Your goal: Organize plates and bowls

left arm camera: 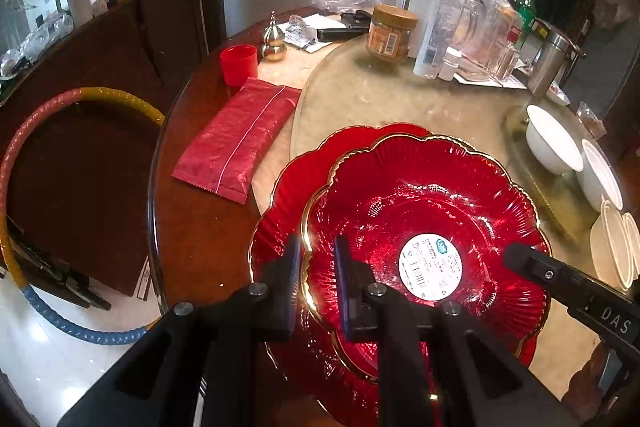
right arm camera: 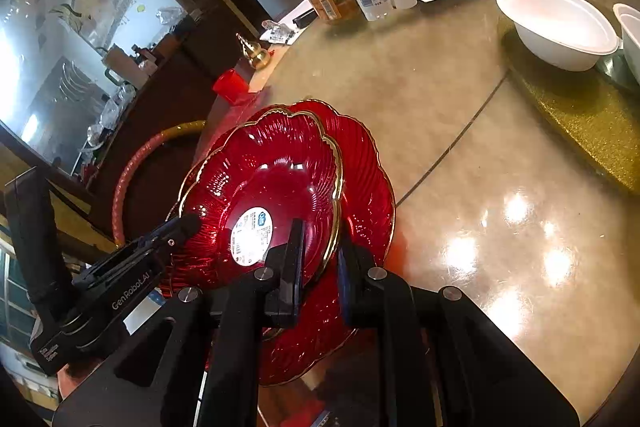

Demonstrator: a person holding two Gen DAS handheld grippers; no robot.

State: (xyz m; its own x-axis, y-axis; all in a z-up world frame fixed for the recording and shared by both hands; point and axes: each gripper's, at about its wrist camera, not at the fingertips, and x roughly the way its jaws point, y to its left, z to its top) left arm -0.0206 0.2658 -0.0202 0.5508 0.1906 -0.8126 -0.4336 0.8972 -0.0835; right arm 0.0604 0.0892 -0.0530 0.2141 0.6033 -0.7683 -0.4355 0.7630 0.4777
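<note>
A red glass plate (left arm camera: 432,195) with a gold scalloped rim and a white round sticker lies on top of a larger red plate (left arm camera: 280,211) at the near table edge. My left gripper (left arm camera: 318,259) is shut on the top plate's left rim, one finger on each side. My right gripper (right arm camera: 320,247) is shut on the same plate's (right arm camera: 276,163) right rim, over the lower plate (right arm camera: 368,187); it also shows in the left wrist view (left arm camera: 520,261). White bowls (left arm camera: 552,139) (right arm camera: 560,23) stand to the right on a gold mat.
A red packet (left arm camera: 236,139), a red cup (left arm camera: 239,64) and a gold gourd ornament (left arm camera: 273,39) lie to the left. Jars, bottles and glassware (left arm camera: 440,27) crowd the far side. A hoop (left arm camera: 24,167) leans beside the table. A gold glitter mat (right arm camera: 580,115) lies right.
</note>
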